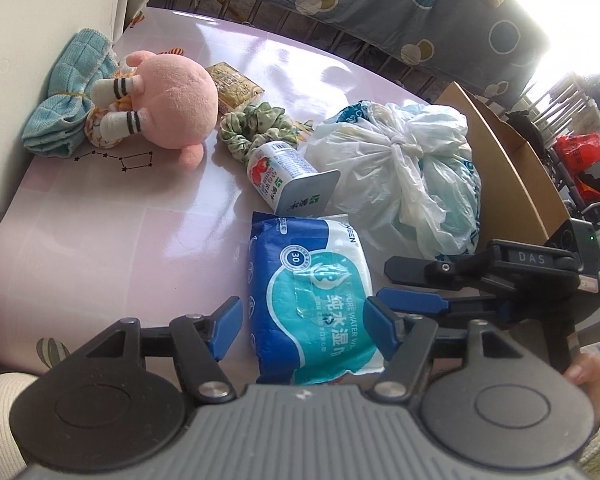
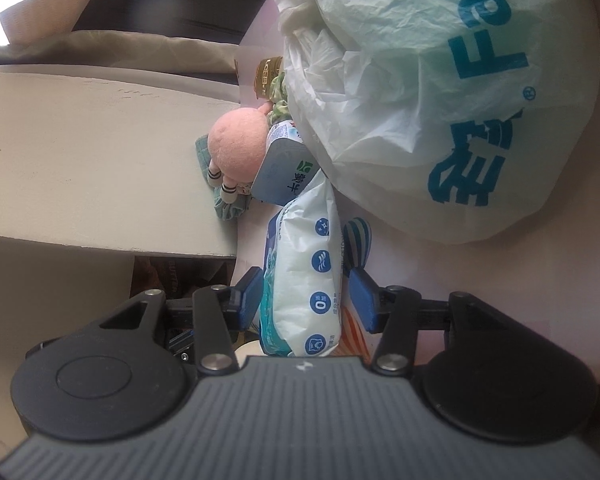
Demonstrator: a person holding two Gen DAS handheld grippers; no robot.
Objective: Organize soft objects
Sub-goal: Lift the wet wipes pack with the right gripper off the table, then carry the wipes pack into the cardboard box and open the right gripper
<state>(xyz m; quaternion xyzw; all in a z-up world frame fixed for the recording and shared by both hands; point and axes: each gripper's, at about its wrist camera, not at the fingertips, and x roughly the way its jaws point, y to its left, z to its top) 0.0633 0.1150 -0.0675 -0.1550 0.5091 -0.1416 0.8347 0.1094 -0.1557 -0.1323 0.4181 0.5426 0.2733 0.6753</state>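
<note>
Right at the near edge of the pink worktop (image 1: 100, 240) lies the wipes pack (image 1: 312, 292), flat and label up. Left hand-held gripper (image 1: 304, 328) sits over its near end, blue pads spread either side and not pressing, so nothing's actually held. Right hand-held gripper (image 1: 416, 286) comes in from the pack's right side, turned sideways. In its own view the pack (image 2: 300, 292) sits between the pads; the left pad looks like it's touching the wrapper, the right pad stands off with a gap, so it's loose there too.

Just past the pack is a milk carton (image 1: 288, 176) on its side, its end nearly touching the pack's far edge. Right of those is a knotted plastic bag (image 1: 400, 172), with a cardboard box (image 1: 500, 152) behind it. Farther back there's a green scrunchie (image 1: 256, 128) against the carton, then a pink plush (image 1: 168, 100) lying on its side, a brown snack packet (image 1: 236, 84) behind it, and a blue towel (image 1: 68, 96) at the far left against the white wall (image 1: 40, 20).
</note>
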